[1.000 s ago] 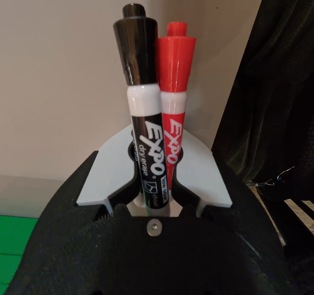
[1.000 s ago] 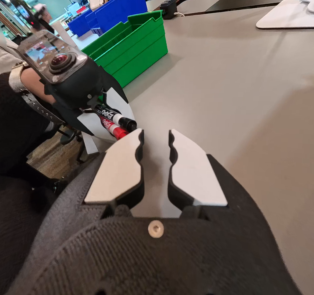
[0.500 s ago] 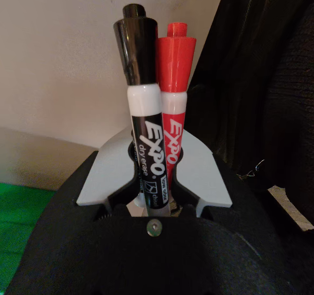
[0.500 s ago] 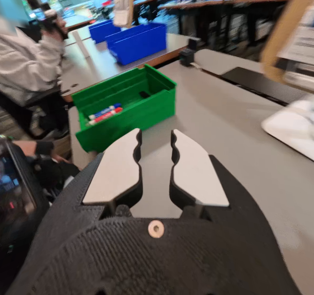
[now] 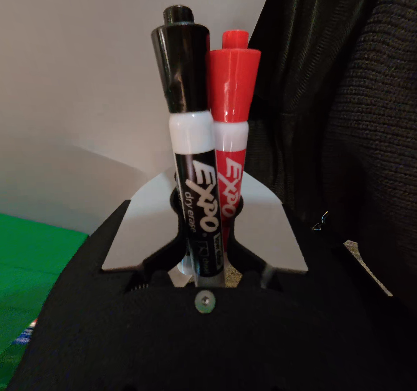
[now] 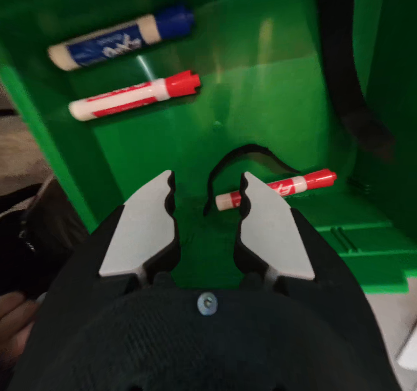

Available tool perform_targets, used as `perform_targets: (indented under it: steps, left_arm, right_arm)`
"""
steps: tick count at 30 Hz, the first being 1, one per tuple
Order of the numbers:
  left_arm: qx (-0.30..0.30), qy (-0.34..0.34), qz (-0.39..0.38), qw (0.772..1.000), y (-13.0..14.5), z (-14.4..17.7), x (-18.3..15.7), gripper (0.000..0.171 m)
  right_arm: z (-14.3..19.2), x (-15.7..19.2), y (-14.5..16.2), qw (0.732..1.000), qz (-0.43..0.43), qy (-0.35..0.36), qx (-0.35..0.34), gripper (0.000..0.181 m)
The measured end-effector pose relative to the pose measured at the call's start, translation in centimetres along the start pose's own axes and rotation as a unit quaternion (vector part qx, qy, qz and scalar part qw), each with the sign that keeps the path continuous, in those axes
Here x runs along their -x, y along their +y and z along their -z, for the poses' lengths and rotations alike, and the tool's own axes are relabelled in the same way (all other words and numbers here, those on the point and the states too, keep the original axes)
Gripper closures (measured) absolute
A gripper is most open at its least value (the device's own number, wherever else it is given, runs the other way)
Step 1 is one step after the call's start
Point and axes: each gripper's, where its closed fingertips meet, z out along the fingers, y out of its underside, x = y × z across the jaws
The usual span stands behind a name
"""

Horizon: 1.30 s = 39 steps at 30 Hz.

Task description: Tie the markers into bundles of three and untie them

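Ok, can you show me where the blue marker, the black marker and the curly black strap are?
blue marker (image 6: 119, 38), right wrist view, on its blue label band.
black marker (image 5: 180, 69), left wrist view, on its black cap.
black strap (image 6: 246, 148), right wrist view, on the top of its curve.

black marker (image 5: 191, 132) + red marker (image 5: 232, 118) | upright, side by side; clamped in left tool (image 5: 207, 190)

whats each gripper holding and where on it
Left gripper clamps a black marker and a red marker by their lower barrels. Right gripper holds nothing.

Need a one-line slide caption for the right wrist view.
Open right gripper over green bin holding blue marker and two red markers.
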Motion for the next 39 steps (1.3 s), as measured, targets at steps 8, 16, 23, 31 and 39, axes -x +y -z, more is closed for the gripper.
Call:
perform_targets:
  steps: [8,16,23,31,39]
  left_arm:
    - [-0.012,0.002,0.011,1.0,0.7,0.5,0.2,0.128]
    - [-0.006,0.014,0.019,1.0,1.0,0.0,0.2,0.128]
    - [-0.005,0.015,0.038,0.999,1.5,0.6,1.3,0.128]
    - [0.008,0.016,0.026,1.0,0.4,0.6,2.5,0.127]
    - [0.007,0.032,-0.027,0.999,-2.7,0.4,3.0,0.128]
  right_arm:
    - [-0.6,1.5,-0.6,0.998,0.052,-0.024,0.026,0.178]
    - [13.1,1.5,5.6,0.97,0.161,0.01,-0.18,0.179]
    - [10.7,-0.5,25.7,0.956,0.288,-0.01,-0.057,0.179]
    - [3.4,1.4,40.0,0.964,0.258,-0.04,0.053,0.171]
    - [8.0,-0.8,41.3,0.988,0.038,0.114,-0.097,0.131]
